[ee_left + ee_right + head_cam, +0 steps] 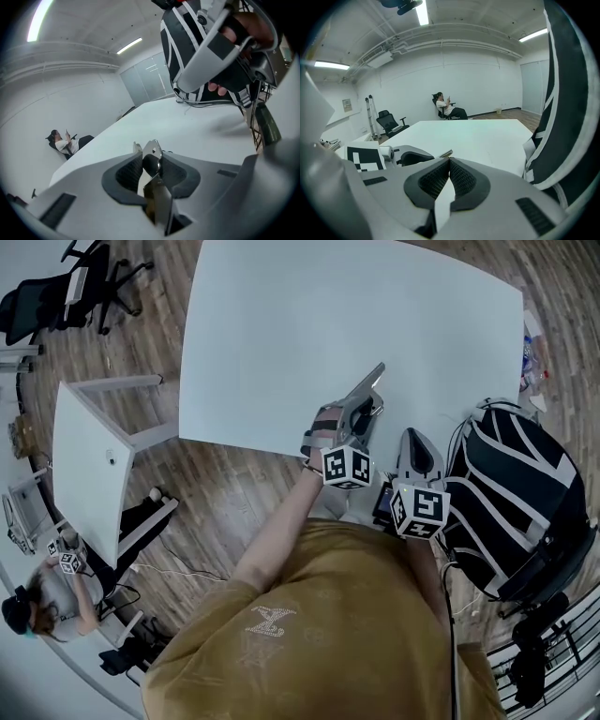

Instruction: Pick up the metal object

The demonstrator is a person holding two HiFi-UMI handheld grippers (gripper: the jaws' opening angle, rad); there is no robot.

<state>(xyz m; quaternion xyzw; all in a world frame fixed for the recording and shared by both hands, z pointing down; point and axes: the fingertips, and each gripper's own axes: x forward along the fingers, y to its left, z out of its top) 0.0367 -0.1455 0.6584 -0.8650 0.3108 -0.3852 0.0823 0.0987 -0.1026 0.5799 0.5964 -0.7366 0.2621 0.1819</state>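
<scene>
Gripping the metal object in the left hand-held gripper; right hand-held gripper jaws together

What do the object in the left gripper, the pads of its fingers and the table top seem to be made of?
The metal object: likely steel sheet, bare grey with dull reflections, a thin edge and a small hole.
The fingers: dark rubber or plastic, matte, with a ribbed texture.
The table: white top, smooth and matte; perhaps laminate, the core cannot be told.
</scene>
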